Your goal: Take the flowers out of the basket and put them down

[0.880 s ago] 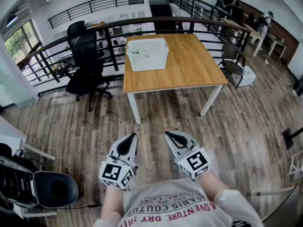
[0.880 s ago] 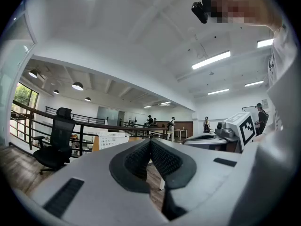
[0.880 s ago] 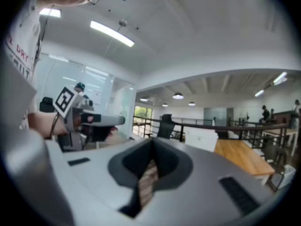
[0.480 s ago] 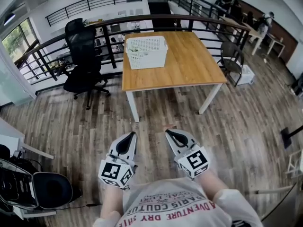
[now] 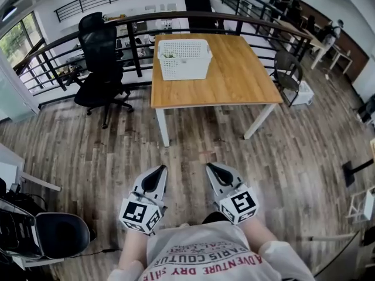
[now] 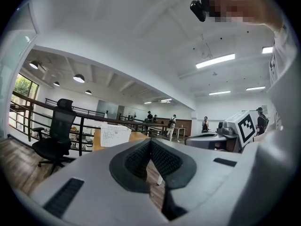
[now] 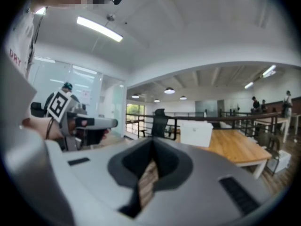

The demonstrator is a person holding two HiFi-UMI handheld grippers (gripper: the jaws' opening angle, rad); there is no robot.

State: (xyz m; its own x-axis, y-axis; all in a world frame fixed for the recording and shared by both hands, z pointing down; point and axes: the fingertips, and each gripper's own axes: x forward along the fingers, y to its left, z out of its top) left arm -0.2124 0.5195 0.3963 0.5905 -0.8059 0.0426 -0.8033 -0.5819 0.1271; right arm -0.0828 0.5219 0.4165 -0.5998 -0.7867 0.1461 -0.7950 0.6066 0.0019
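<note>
A white, hole-patterned basket (image 5: pixel 184 66) sits on the honey-brown wood-grain table (image 5: pixel 234 75); left of the table, a black chair (image 5: pixel 101 48).

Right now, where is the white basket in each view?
Head view: white basket top centre, on the table's far-left corner.
Left gripper view: basket left of centre.
Right gripper view: basket right of centre.
Shared landmark: black office chair to its left.

Basket (image 5: pixel 184 57): climbed toward 12 o'clock in the head view, now nearer the top edge.
Table (image 5: pixel 234 78): risen with it, front edge higher.
Office chair (image 5: pixel 101 63): drifted upward at 10 o'clock.
Dark shape (image 5: pixel 214 217): newly visible at 6 o'clock, above the shirt (image 5: pixel 205 256).
</note>
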